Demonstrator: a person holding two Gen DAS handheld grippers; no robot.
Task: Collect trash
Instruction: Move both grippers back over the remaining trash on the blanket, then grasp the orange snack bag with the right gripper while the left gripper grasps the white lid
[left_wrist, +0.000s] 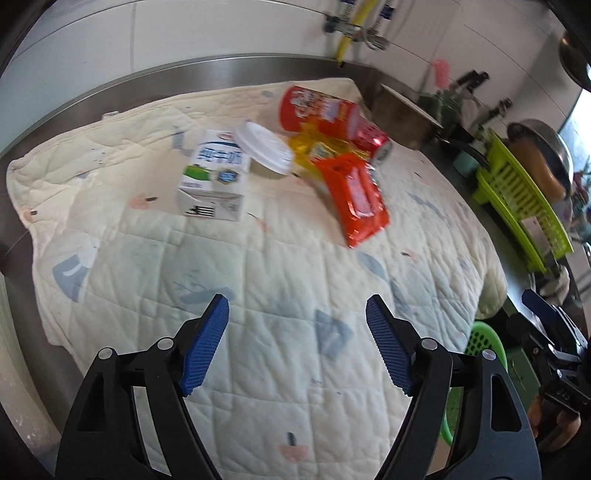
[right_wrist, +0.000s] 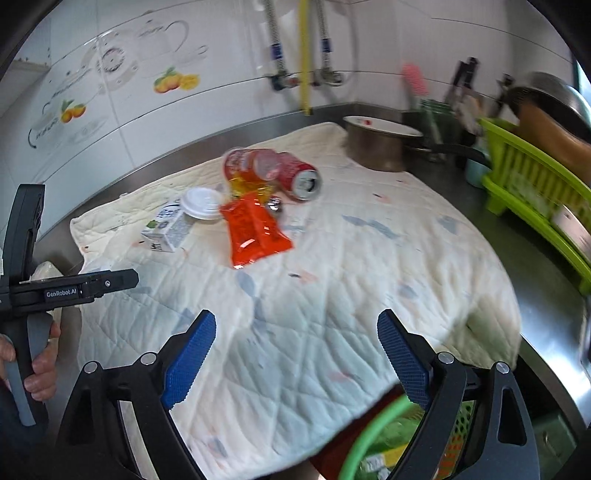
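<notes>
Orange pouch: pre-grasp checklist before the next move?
1. Left gripper open, holding nothing: ok.
2. Right gripper open, holding nothing: ok.
3. Orange pouch top face exposed: ok.
4. Pouch clear of neighbours: not ok, its far end runs under the yellow wrapper by the can.
5. Green basket below the quilt edge, within reach: ok.
6. Room left in the basket: cannot tell.

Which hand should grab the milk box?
Probably left. The milk carton lies nearly ahead of the open left gripper, but off to the left side for the open right gripper.
</notes>
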